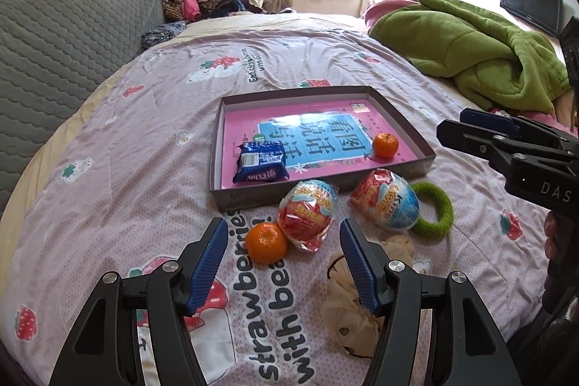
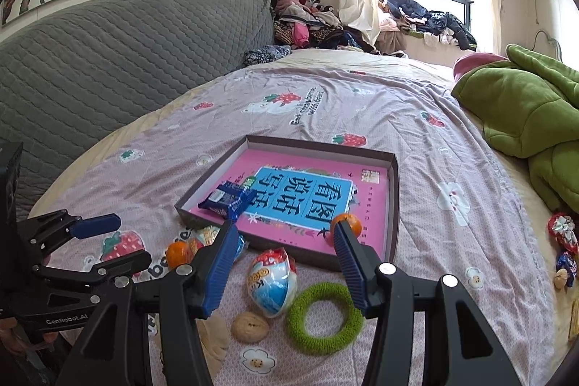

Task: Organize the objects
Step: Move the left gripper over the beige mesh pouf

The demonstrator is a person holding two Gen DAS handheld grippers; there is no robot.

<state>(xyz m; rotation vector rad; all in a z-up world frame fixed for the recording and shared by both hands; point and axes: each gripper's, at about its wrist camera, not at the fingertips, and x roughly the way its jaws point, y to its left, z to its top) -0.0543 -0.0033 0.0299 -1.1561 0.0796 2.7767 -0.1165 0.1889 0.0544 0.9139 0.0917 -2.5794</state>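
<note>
left claw [image 1: 282, 243]: held open, empty | right claw [image 2: 286, 243]: held open, empty | risk: orange [image 1: 266, 243] could be nudged, rolled across bed [image 1: 108, 169]

Bed [image 1: 144, 140] — holds a shallow tray [image 1: 427, 158] near its middle. In tray: book [image 1: 325, 140] flat on the floor; snack packet [image 1: 261, 166] on it at left, tangerine [image 1: 385, 144] at right. Before the tray, left to right — second tangerine [image 1: 266, 242], wrapped egg [image 1: 307, 214], another egg [image 1: 389, 201], ring [image 1: 434, 214]; walnut [image 2: 250, 327] nearest. Blanket [image 1: 481, 42] far right.
</note>
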